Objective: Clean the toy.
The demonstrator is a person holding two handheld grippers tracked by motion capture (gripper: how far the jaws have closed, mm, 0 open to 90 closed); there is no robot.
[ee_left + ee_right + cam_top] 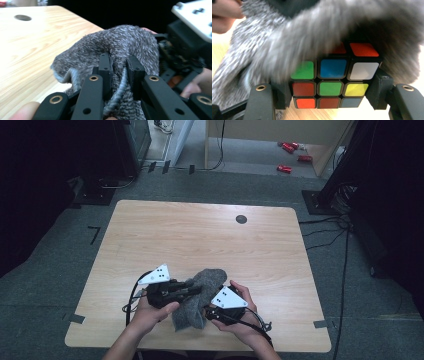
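A fuzzy grey cloth lies bunched near the table's front edge, between my two grippers. My left gripper comes at it from the left and is shut on a fold of the grey cloth, its pads pinching the fabric. My right gripper stands at the cloth's right side. It is shut on a scrambled puzzle cube, pads against the cube's two sides. The grey cloth drapes over the cube's top and hides part of it.
The wooden table has a dark round hole near its far edge. Cables and dark stands sit on the floor at the right, and red objects lie on the floor beyond the table.
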